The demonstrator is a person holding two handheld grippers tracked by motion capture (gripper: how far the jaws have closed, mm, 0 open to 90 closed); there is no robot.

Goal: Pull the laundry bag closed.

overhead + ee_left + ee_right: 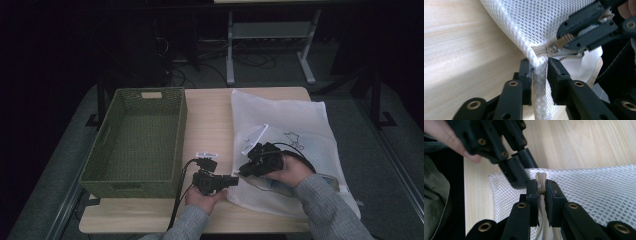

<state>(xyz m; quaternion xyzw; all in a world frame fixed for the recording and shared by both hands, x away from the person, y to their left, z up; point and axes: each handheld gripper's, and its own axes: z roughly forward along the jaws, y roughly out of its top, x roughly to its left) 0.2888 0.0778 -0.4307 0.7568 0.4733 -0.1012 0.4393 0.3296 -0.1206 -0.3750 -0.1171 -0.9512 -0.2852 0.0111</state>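
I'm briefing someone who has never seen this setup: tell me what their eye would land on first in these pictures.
First, the white mesh bag spread over the right half of the wooden table, with both grippers meeting at its near left corner. The left gripper pinches the bag's corner edge, while the right gripper is closed on the beige zipper pull. Next, the green woven basket standing on the table's left side.

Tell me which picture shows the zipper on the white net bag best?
The left gripper view: the zipper pull sits close and sharp, pinched by the right gripper, while the left gripper clamps the mesh bag corner. The right gripper view shows the pull half hidden between its jaws. In the high view it is too small to see.
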